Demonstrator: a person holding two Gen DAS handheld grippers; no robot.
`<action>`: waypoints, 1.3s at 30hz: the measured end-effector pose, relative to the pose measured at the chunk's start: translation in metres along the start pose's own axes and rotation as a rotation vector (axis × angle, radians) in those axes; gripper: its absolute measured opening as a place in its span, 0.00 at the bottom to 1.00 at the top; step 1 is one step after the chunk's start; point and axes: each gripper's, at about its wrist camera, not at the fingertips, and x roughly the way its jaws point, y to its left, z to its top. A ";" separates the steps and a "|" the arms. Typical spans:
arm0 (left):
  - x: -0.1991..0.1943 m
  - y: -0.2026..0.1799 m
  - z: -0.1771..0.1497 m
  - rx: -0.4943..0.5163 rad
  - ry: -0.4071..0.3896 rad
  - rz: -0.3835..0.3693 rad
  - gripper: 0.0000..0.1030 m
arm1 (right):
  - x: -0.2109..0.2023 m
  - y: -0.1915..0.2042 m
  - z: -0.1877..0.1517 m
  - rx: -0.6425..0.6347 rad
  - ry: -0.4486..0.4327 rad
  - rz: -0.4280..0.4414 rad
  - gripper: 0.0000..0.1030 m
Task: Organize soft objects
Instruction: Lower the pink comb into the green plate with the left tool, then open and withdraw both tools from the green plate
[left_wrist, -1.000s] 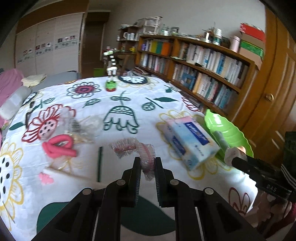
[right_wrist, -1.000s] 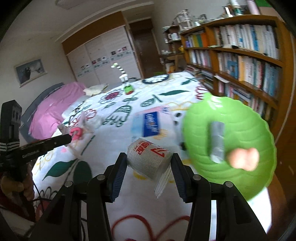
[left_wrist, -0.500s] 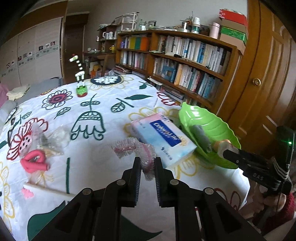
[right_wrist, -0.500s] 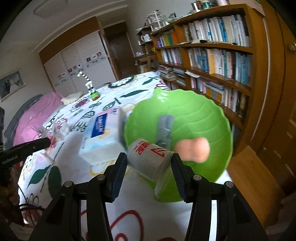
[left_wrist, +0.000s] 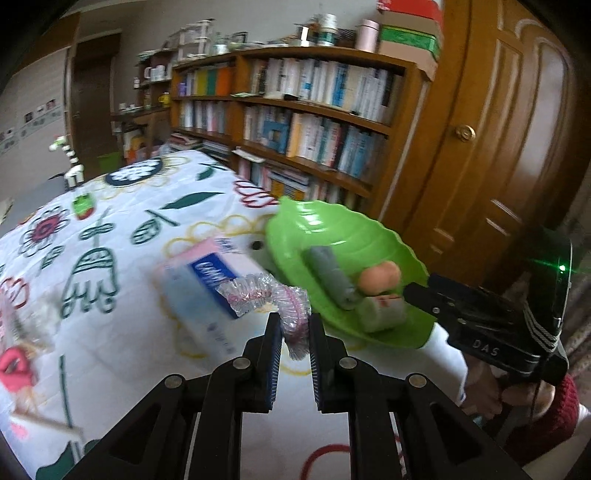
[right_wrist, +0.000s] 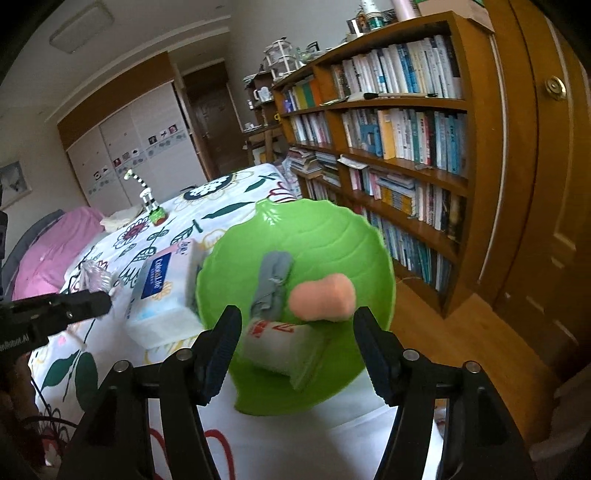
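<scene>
Light: soft indoor daylight, moderate, no hard beams; the source lies outside both views.
Brightest area: the white floral bedspread (right_wrist: 258, 192), near washed out at its lower edge in the right wrist view.
Glare: pale sheen on the green leaf dish (left_wrist: 332, 236) and on the wooden door (left_wrist: 517, 147).
Shadows: faint and diffuse; black fingers (right_wrist: 221, 343) read as near silhouettes.
Blur: left wrist view smeared by motion, worst on the tissue pack (left_wrist: 207, 291) and the left edge; right wrist view sharper.
Distortion: strong fisheye, the bookshelf (right_wrist: 406, 110) bowed, corners vignetted black.
</scene>
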 end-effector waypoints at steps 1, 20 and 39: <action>0.005 -0.004 0.002 0.008 0.005 -0.014 0.15 | -0.001 -0.002 0.000 0.002 -0.003 -0.004 0.62; 0.055 -0.047 0.017 0.093 0.055 -0.150 0.18 | -0.005 -0.028 0.007 0.061 -0.036 -0.045 0.62; 0.045 -0.027 0.012 0.021 0.031 -0.097 0.48 | -0.003 -0.030 0.006 0.052 -0.034 -0.039 0.62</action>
